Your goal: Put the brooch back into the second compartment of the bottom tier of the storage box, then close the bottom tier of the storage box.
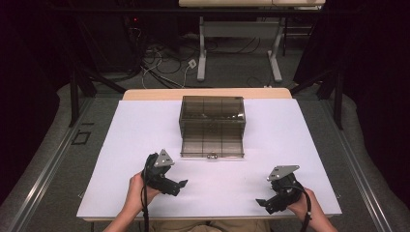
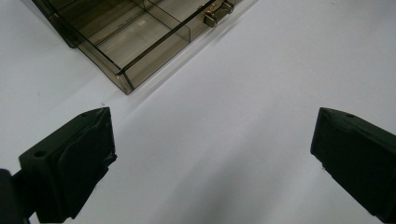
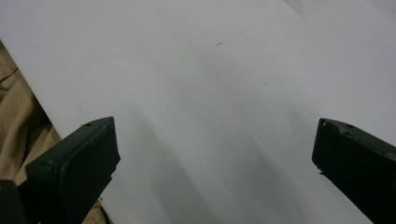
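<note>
A smoked clear plastic box [image 1: 212,126] with divided compartments lies open at the middle of the white table top [image 1: 300,145]. A small metal clasp [image 1: 212,155] sits on its near edge. My left gripper [image 1: 180,187] is held low in front of the box's left corner, pointing right, open and holding nothing. In the left gripper view the box corner [image 2: 135,42] and the clasp [image 2: 215,15] lie beyond the wide-apart jaws of the left gripper [image 2: 212,135]. My right gripper [image 1: 264,205] hovers near the front right edge, pointing left. The right gripper [image 3: 215,140] is open over bare table.
The table's front edge [image 3: 42,107] runs just behind the right gripper, with tan trousers [image 3: 14,116] below it. Beyond the table stand a desk frame [image 1: 239,43], loose cables [image 1: 159,63] on the floor and dark stands at both sides.
</note>
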`<state>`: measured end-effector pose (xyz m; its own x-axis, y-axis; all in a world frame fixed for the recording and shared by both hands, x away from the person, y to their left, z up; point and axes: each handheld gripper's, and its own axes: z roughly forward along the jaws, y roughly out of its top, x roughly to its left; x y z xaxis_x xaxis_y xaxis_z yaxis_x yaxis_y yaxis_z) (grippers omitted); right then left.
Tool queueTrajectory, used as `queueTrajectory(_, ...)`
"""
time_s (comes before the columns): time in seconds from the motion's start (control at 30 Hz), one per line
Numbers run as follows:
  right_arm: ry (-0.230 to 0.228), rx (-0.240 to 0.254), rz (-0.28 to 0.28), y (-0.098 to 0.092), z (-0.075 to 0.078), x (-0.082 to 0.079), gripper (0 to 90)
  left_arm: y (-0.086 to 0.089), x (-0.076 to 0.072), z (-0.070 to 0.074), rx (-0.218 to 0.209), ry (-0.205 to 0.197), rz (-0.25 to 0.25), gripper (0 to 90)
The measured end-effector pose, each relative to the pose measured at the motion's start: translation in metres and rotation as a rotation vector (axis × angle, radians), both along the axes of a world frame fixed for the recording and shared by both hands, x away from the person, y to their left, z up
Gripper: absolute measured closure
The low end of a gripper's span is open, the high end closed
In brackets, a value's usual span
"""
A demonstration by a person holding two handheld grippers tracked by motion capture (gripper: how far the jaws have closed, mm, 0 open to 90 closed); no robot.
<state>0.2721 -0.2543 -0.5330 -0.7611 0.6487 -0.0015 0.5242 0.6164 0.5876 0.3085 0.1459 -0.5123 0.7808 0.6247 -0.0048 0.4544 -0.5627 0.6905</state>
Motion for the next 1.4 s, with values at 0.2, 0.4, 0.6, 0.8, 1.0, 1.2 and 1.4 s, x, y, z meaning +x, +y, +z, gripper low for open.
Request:
queueTrajectory(0.2,0.004,0.007,0.006,0.001,0.000,0.000,0.1,0.006,-0.009,-0.001,0.014,0.007,-0.001,0.0)
queueTrajectory(0.4,0.001,-0.005,0.004,0.002,0.000,0.000,0.1,0.010,-0.015,-0.003,0.016,0.009,-0.001,0.0)
queueTrajectory(0.6,0.004,-0.006,-0.006,0.002,-0.002,0.000,0.1,0.014,-0.018,-0.002,0.015,0.006,-0.003,0.0)
queueTrajectory(0.8,0.006,-0.009,0.004,0.002,-0.002,0.000,0.1,0.016,-0.020,-0.003,0.019,0.017,0.000,0.0)
queueTrajectory(1.0,-0.002,-0.011,0.007,0.003,-0.002,0.000,0.1,0.019,-0.024,-0.002,0.018,0.010,0.003,0.0)
queueTrajectory(1.2,-0.003,-0.014,0.008,0.002,-0.002,0.000,0.1,0.023,-0.025,-0.003,0.015,0.018,0.014,0.0)
queueTrajectory(1.4,-0.005,-0.008,0.008,0.003,-0.002,0.000,0.1,0.026,-0.028,-0.003,0.018,0.020,0.023,0.0)
